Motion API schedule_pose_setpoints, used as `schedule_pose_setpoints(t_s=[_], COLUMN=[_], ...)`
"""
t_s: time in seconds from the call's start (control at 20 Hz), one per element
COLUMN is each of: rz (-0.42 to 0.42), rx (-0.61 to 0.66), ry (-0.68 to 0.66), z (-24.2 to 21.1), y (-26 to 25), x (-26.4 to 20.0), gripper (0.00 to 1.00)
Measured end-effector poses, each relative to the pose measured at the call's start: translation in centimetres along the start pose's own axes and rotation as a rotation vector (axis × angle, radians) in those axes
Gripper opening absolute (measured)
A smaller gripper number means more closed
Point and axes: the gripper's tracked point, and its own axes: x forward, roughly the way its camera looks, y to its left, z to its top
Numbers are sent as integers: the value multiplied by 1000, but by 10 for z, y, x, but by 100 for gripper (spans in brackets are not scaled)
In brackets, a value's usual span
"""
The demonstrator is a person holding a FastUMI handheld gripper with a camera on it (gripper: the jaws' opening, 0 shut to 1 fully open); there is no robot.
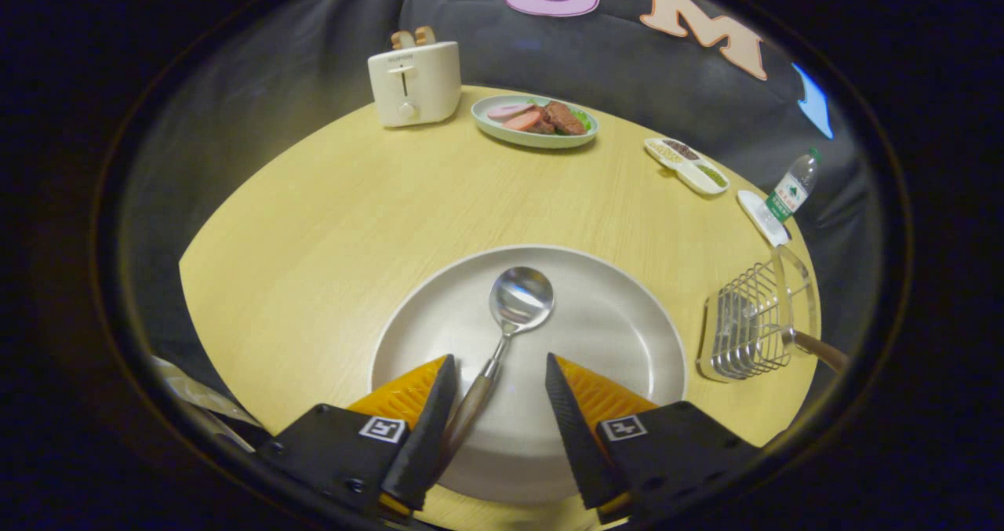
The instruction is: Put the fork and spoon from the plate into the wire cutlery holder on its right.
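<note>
the spoon (pixel 502 335) is seen lying in the plate (pixel 627 319), its handle running back between the spread, empty fingers of the gripper (pixel 498 382) nearer the left one, bowl pointing ahead, wire cutlery holder (pixel 745 327) to the right.

Silver spoon (pixel 519 300), grey plate (pixel 627 327), yellow table (pixel 329 233).

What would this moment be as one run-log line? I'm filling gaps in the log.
claw: open, straddling spoon handle | spoon: on plate | wire cutlery holder: right of plate, a wooden handle sticks out
</note>
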Motion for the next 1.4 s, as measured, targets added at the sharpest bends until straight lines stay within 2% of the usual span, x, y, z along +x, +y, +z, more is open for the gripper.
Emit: schedule_pose_setpoints(t_s=[0.45, 0.7, 0.85, 1.0, 1.4], rz=[11, 1, 19, 44, 38], rx=[15, 22, 0, 14, -64], ry=[35, 66, 90, 102, 118], z=[-6, -9, -10, -9, 6], y=[-1, -6, -5, -6, -32], x=[-2, -1, -1, -5, -28], gripper=[24, 9, 5, 5, 4])
